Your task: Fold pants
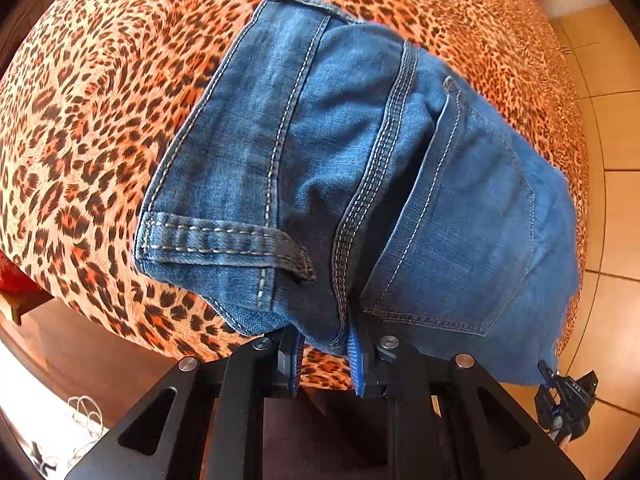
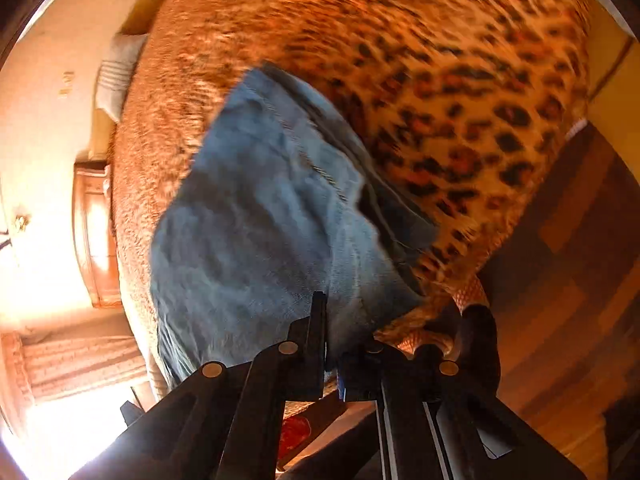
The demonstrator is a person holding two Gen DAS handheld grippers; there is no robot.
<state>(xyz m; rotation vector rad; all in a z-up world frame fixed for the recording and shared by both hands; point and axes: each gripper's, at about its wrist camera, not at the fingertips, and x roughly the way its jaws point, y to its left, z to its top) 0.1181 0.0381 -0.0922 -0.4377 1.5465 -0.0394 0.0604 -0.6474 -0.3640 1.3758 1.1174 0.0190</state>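
A home bedroom: leopard-print bedspread (image 1: 100, 128), wooden dresser (image 2: 98, 236), tiled floor (image 1: 612, 128).

Matte black left gripper (image 1: 326, 354): angular linkage arms w/ triangular cutouts, silver round pivot pins, blue ribbed pads on fingers (image 1: 357, 364). Right gripper (image 2: 332, 354): same black arms, brass-toned pins.

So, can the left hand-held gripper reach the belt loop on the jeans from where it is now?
Probably yes. The belt loop lies exposed on top of the jeans, just ahead of the left hand-held gripper, but it would first have to release the denim edge it appears to pinch.
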